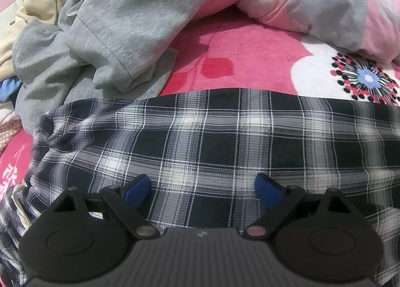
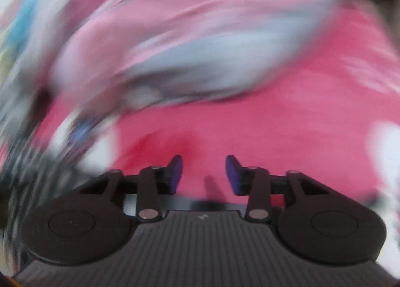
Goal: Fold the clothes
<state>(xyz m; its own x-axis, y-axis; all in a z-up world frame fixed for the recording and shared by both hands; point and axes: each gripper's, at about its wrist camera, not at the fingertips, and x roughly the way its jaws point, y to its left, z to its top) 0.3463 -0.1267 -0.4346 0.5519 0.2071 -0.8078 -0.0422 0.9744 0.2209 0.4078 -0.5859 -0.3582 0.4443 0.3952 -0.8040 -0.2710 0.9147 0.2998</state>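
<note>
Plaid garment (image 1: 225,142) flat beneath wide-open, empty left tool (image 1: 202,187); right tool (image 2: 204,174) likewise open, empty.

The left gripper (image 1: 202,187) has its jaws spread wide; the right gripper (image 2: 204,174) is parted less.

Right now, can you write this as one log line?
left gripper: open over black-and-white plaid cloth | right gripper: open, empty, view blurred
</note>
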